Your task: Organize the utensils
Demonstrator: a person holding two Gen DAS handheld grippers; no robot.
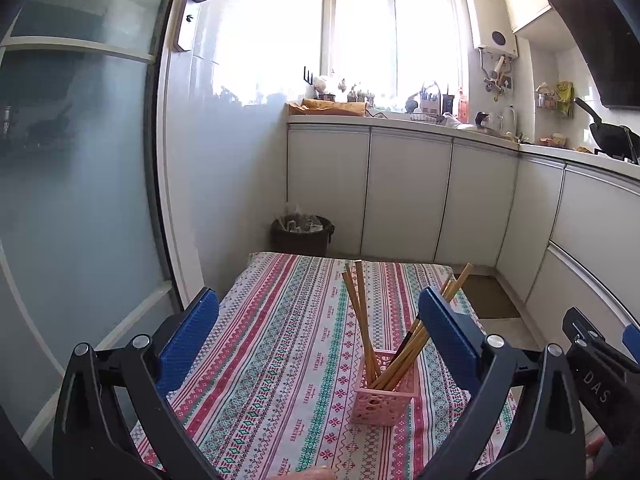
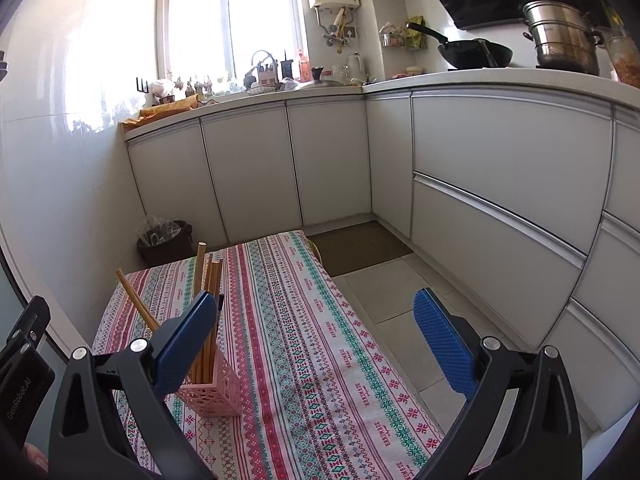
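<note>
A pink perforated holder (image 1: pixel 382 394) (image 2: pixel 212 394) stands on the striped tablecloth (image 1: pixel 280 340) (image 2: pixel 320 340). Several wooden chopsticks (image 1: pixel 362 312) (image 2: pixel 210 280) stand in it, leaning left and right. My left gripper (image 1: pixel 318 320) is open above the table, and the holder sits between its blue pads (image 1: pixel 188 336), nearer the right one. My right gripper (image 2: pixel 316 328) is open too, with nothing between its fingers; the holder lies behind its left pad (image 2: pixel 184 344). The right gripper's body (image 1: pixel 596 376) shows at the right edge of the left wrist view.
A dark waste bin (image 1: pixel 302 234) (image 2: pixel 166 242) stands beyond the table's far end. White cabinets (image 1: pixel 404 196) (image 2: pixel 500 184) line the back and right. A brown mat (image 2: pixel 360 248) lies on the tiled floor. A glass door (image 1: pixel 80 200) is on the left.
</note>
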